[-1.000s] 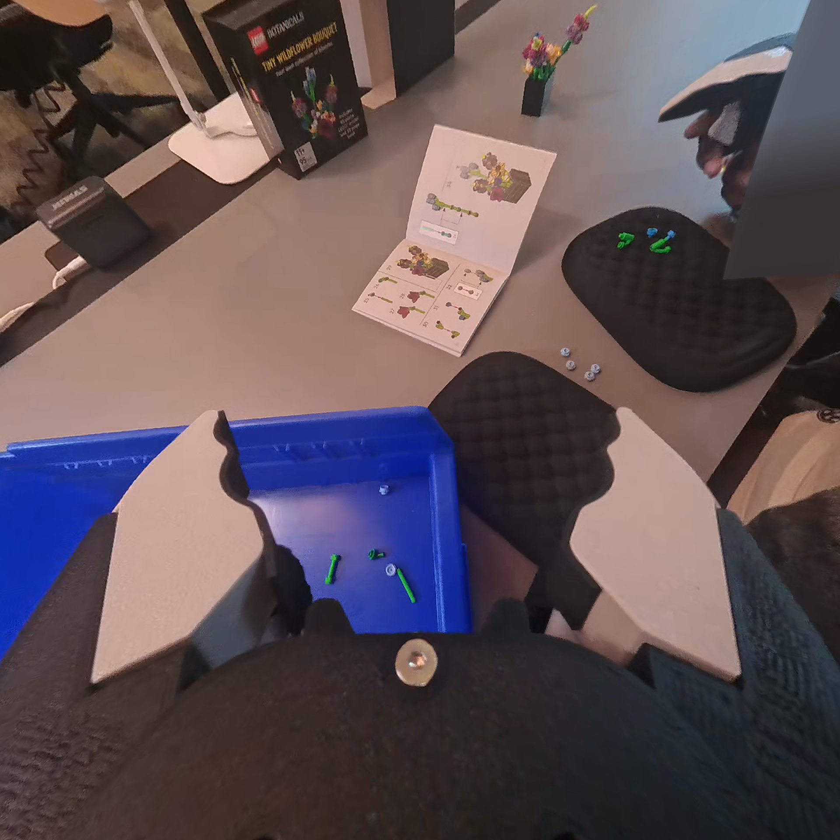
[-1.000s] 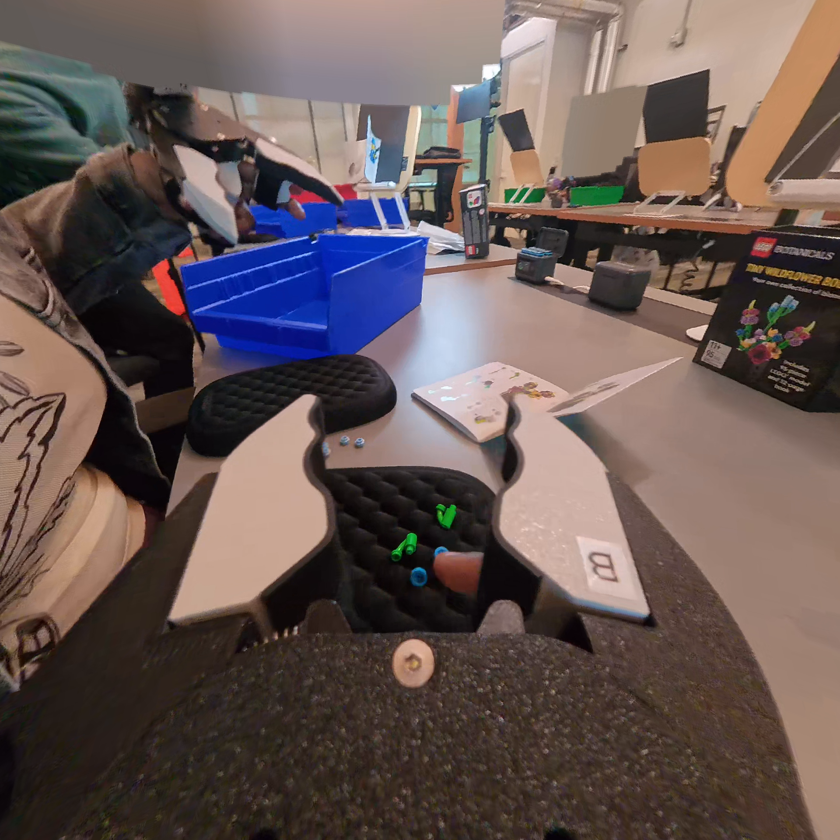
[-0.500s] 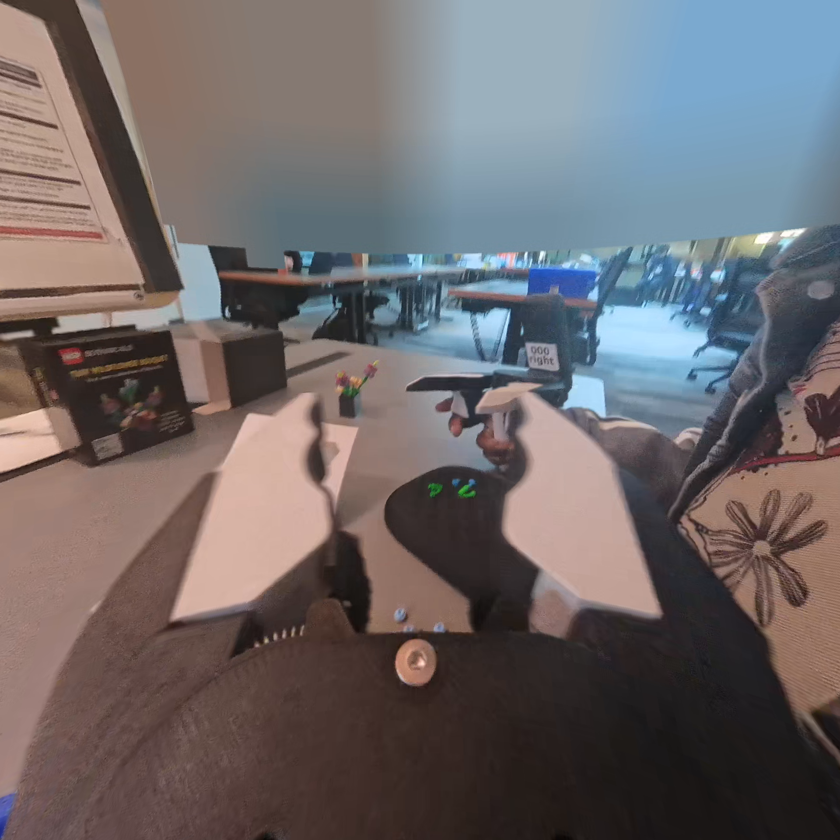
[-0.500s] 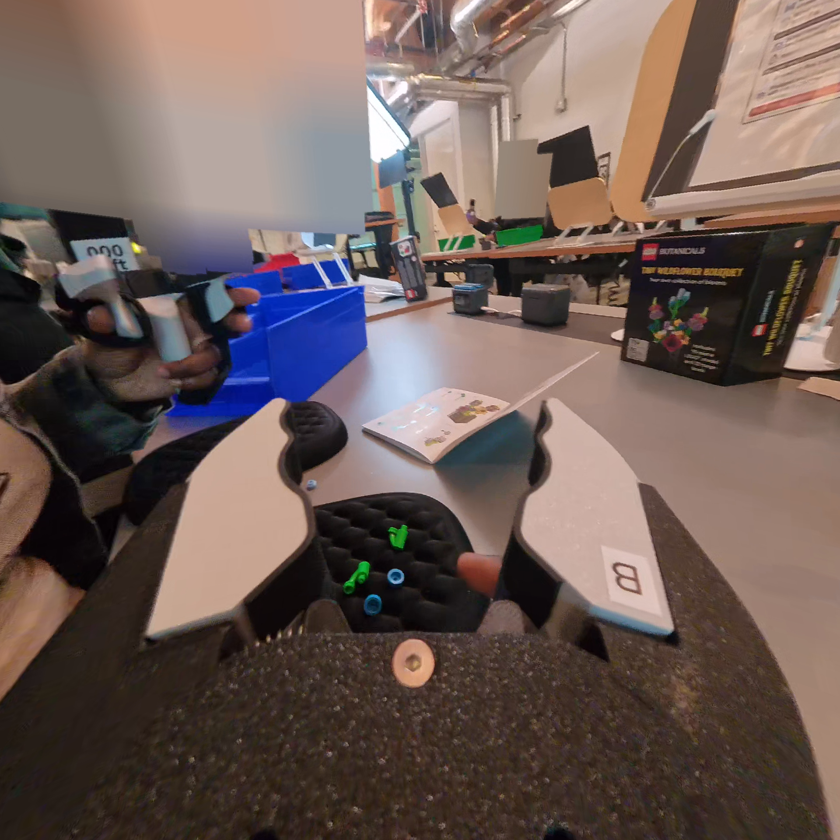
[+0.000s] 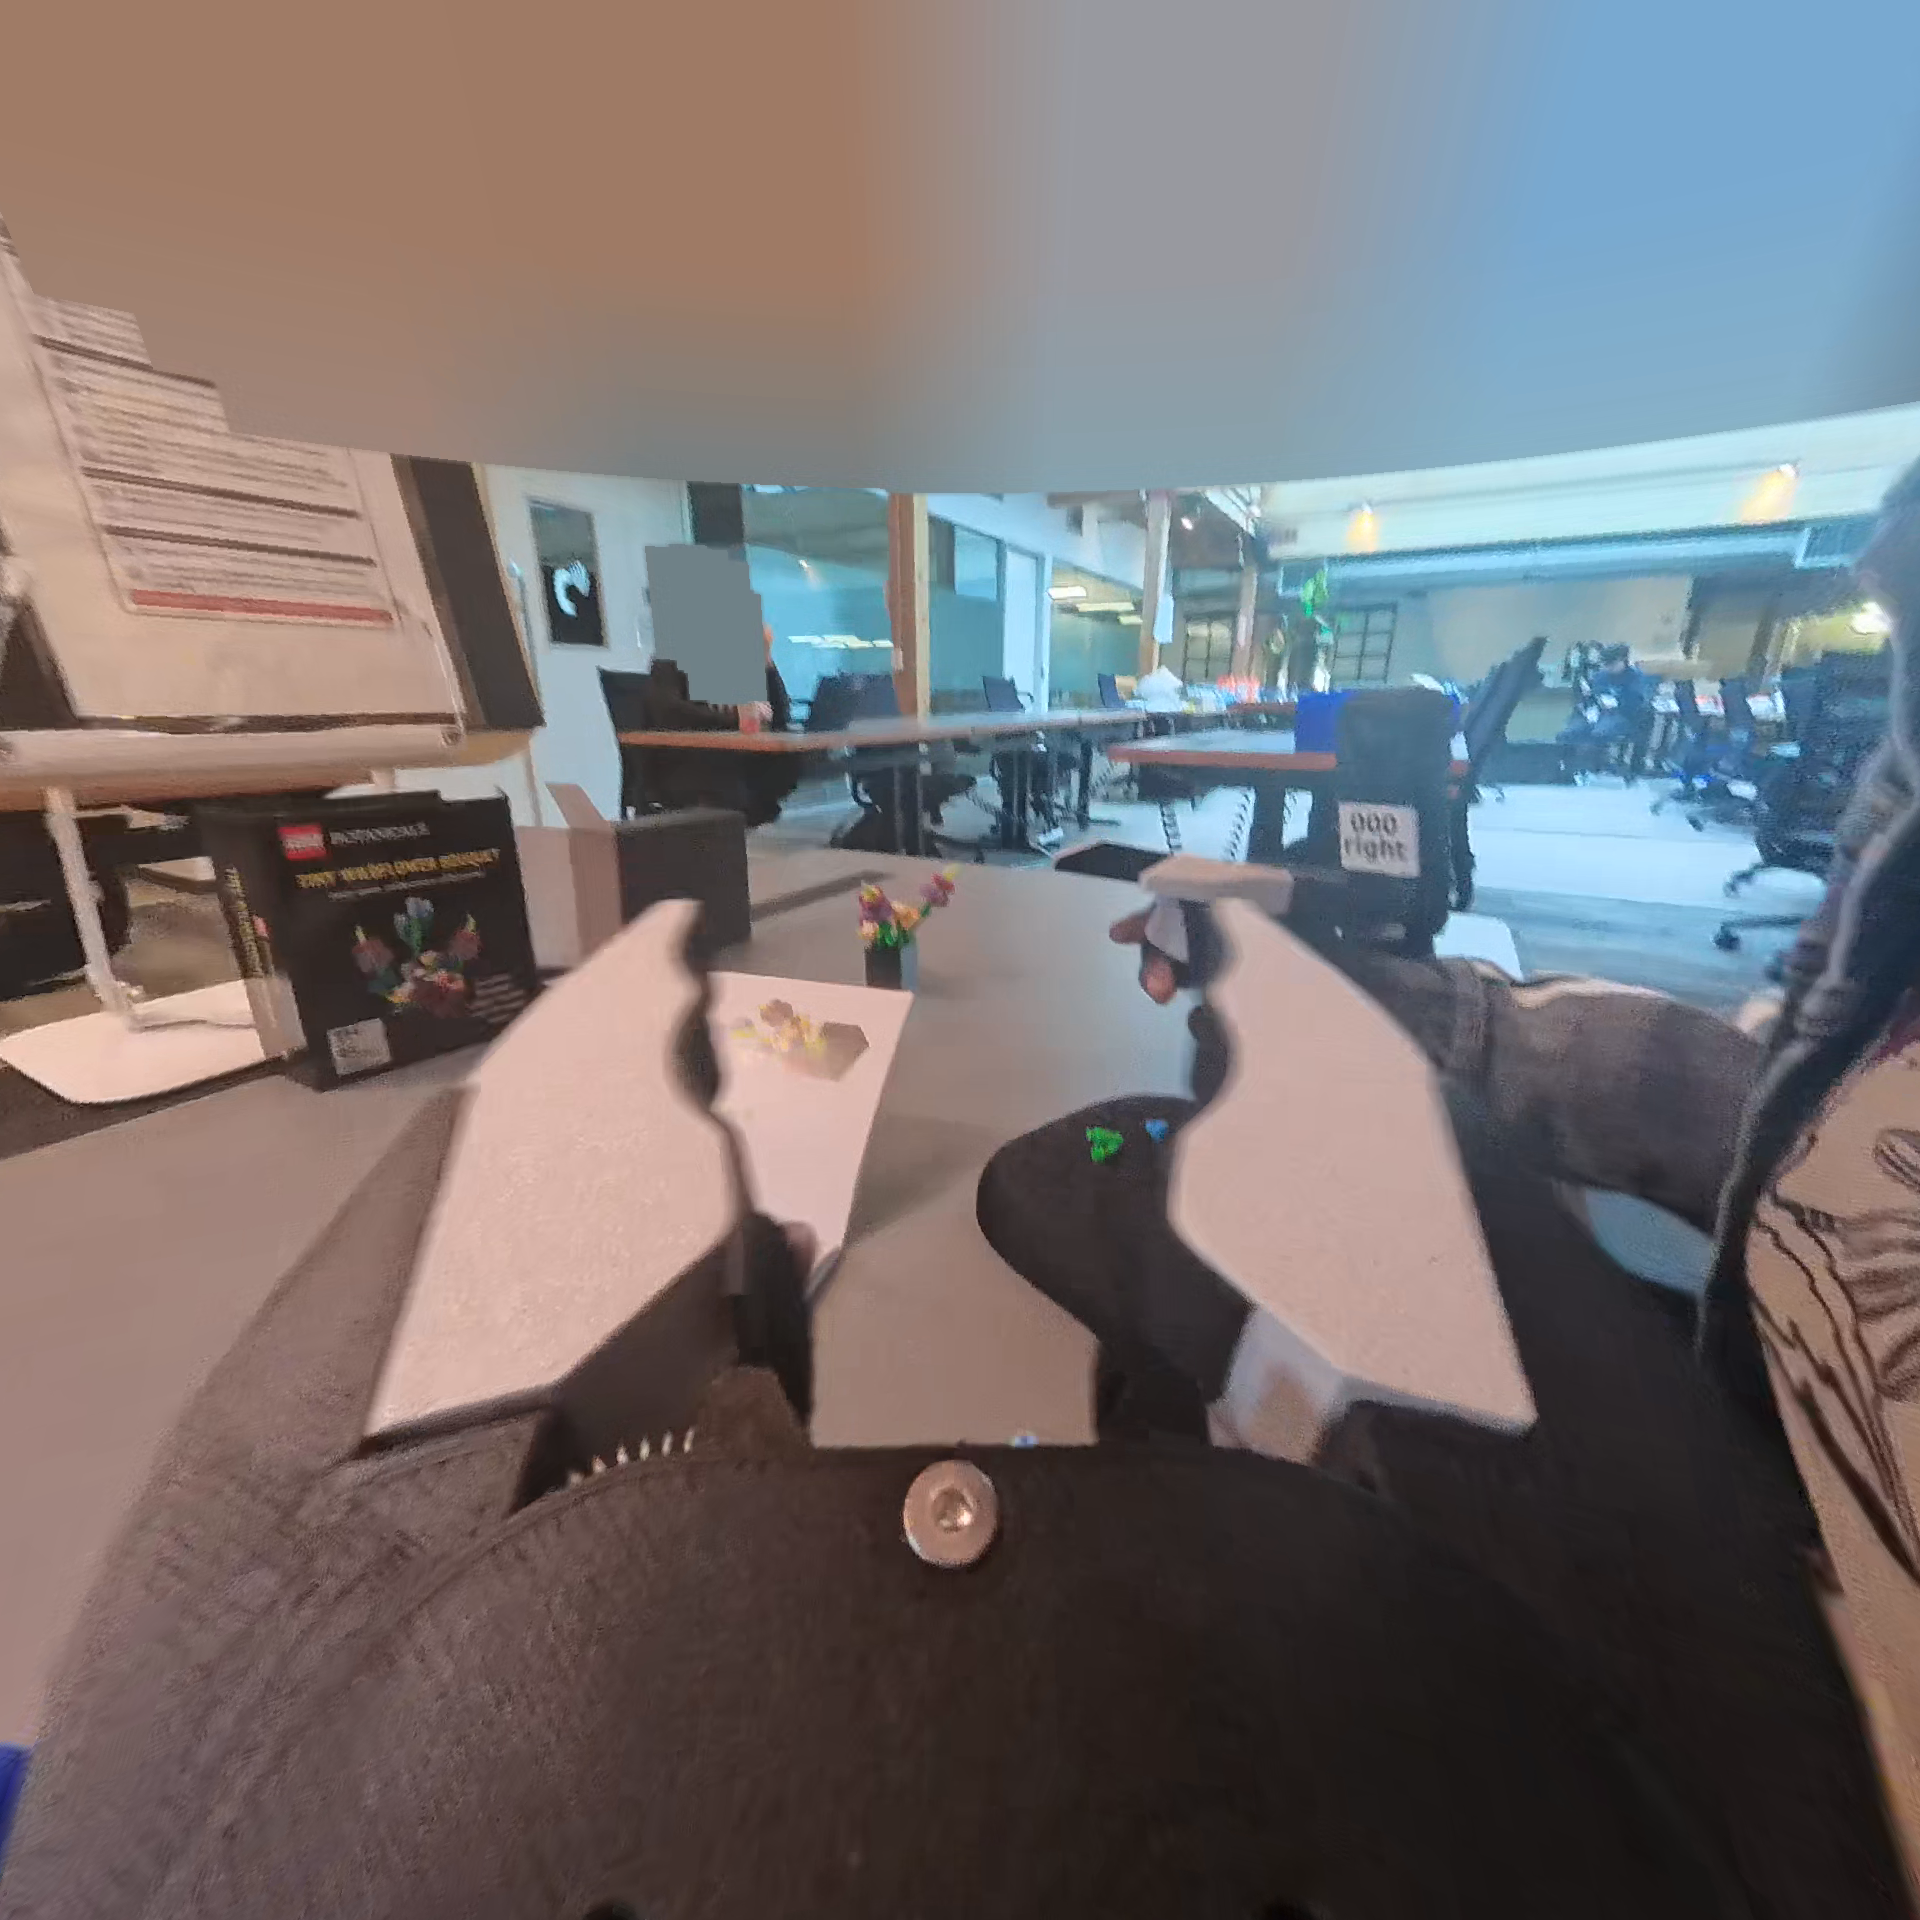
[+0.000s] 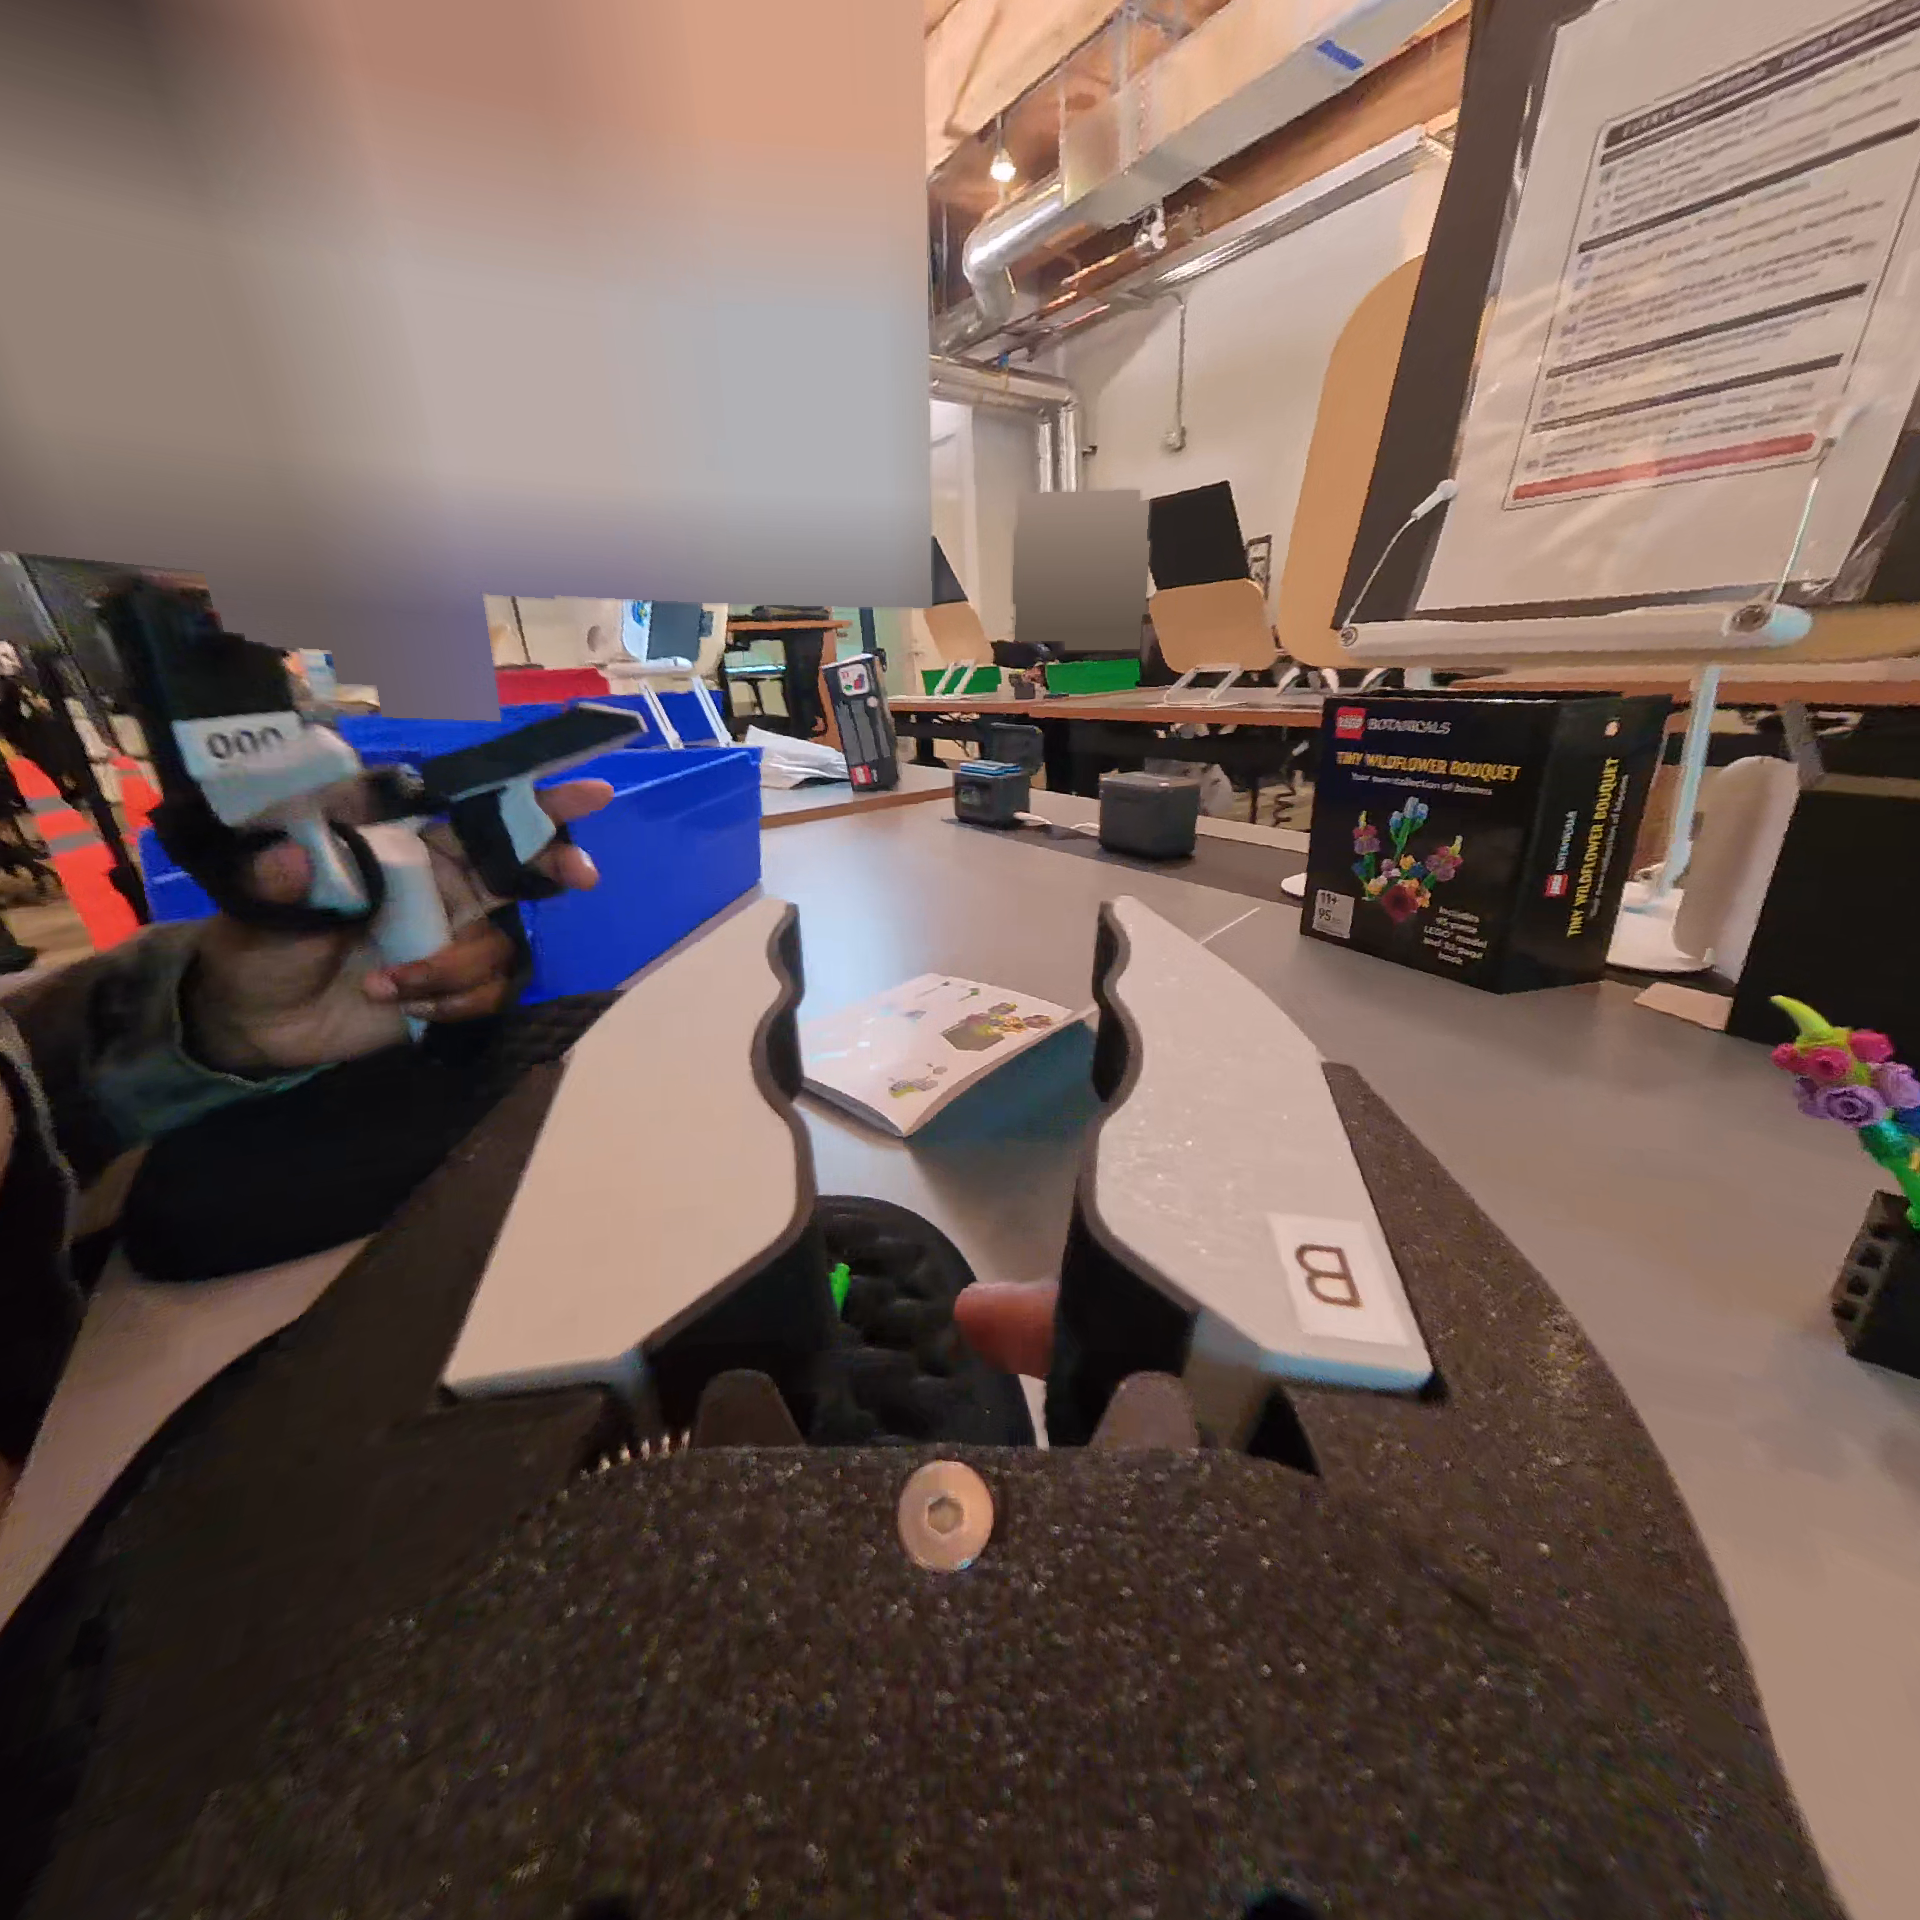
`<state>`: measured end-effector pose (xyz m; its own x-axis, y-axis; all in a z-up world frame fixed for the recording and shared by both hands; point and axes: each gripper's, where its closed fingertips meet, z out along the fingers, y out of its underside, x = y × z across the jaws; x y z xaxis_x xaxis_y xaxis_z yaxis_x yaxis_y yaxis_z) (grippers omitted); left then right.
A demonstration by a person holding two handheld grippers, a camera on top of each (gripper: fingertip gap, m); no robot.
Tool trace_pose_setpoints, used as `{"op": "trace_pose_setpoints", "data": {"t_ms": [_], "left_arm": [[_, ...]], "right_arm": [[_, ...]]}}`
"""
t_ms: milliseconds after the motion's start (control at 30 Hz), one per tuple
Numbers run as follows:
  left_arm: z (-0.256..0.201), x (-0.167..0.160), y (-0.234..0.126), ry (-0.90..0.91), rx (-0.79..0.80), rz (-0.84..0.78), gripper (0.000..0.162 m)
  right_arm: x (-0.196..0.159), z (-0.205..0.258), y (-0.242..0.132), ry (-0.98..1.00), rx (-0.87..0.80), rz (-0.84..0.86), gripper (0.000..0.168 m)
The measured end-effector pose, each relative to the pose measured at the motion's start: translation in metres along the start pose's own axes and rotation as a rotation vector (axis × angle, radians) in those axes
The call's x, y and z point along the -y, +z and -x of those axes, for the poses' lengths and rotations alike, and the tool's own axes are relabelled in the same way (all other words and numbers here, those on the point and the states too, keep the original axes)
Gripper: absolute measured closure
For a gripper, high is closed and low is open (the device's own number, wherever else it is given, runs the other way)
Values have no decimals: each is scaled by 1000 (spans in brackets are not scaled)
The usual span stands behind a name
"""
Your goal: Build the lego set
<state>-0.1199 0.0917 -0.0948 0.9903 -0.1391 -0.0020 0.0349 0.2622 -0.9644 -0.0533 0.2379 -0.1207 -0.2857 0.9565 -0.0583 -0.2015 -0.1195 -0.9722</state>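
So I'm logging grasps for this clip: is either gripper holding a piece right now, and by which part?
Nothing is held. The left gripper and right gripper both have jaws open and empty above the table.

In the left wrist view the whole picture is smeared by motion. The green and blue pieces (image 5: 1103, 1143) on the black pad (image 5: 1049, 1205) are too small to tell apart, and the left tool's right finger (image 5: 1340, 1174) covers the pad's right side. In the right wrist view the finished flower model (image 6: 1860, 1101) is cut off by the right edge, and only a green sliver (image 6: 837, 1283) shows between the right tool's fingers (image 6: 675, 1143).
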Motion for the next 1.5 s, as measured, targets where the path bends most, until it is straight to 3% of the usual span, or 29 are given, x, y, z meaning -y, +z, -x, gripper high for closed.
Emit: {"op": "trace_pose_setpoints", "data": {"t_ms": [33, 67, 100, 133, 233, 300, 367, 467, 600, 633, 667, 733, 833, 900, 933, 1033, 1067, 1100, 1200, 1233, 1267, 1333, 1433, 1500], "left_arm": [[-4, -3, -1, 24, -29, 19, 115], [-7, -5, -3, 60, -49, 38, 161], [-6, -8, -2, 80, -37, 57, 161], [-6, -10, -2, 87, -33, 66, 161], [-9, -11, -1, 103, -49, 75, 160], [-5, -10, -1, 104, -21, 61, 143], [-1, -9, -1, 81, -1, 49, 122], [1, -5, -2, 47, -9, 16, 117], [6, -2, -3, -10, 0, -11, 87], [5, -3, -3, -14, -6, -10, 91], [3, -2, -4, -9, -23, -17, 109], [-3, -2, -6, 24, -58, -13, 161], [-13, -8, -3, 68, -109, 32, 161], [-16, -12, -1, 96, -118, 55, 161], [-17, -13, -1, 102, -118, 61, 159], [-5, -11, 0, 73, -39, 46, 123], [-3, -10, -1, 53, -41, 39, 134], [-5, -9, -2, 39, -70, 29, 161], [-7, -10, -2, 37, -80, 40, 161], [-7, -11, -1, 46, -77, 48, 161], [-7, -12, 0, 55, -73, 56, 161], [-8, -11, 0, 71, -68, 57, 159], [0, -5, -1, 81, 3, 25, 134], [1, -1, -2, 58, 21, 12, 125]], "right_arm": [[1, 2, -1, 6, 16, -5, 123], [1, 4, -1, 2, 33, -11, 145], [2, 5, -3, -7, 41, -14, 163], [2, 5, -3, -15, 39, -14, 168], [2, 4, -3, -2, 39, -14, 167], [2, 1, -3, 13, 30, -15, 149], [3, 6, -4, 11, 63, -24, 168], [3, 5, -4, 20, 63, -24, 168], [3, 3, -4, 32, 62, -22, 160], [3, 3, -4, 36, 61, -22, 157], [3, 3, -4, 42, 61, -23, 154], [3, 2, -3, 58, 60, -27, 147], [3, 1, -4, 74, 65, -30, 142], [5, 9, -5, 63, 121, -43, 168], [5, 12, -5, 62, 139, -37, 168], [3, 11, -4, 62, 128, -26, 168], [4, 8, -4, 63, 112, -32, 168], [5, 5, -4, 65, 89, -37, 158], [3, 2, -2, 58, 55, -26, 132], [2, 6, -1, 41, 74, -14, 137], [0, 12, -1, 15, 102, 5, 167], [-5, 18, 2, -23, 120, 52, 168], [-11, 20, 5, -48, 110, 93, 167], [-19, 19, 6, -6, 115, 172, 160]]}}
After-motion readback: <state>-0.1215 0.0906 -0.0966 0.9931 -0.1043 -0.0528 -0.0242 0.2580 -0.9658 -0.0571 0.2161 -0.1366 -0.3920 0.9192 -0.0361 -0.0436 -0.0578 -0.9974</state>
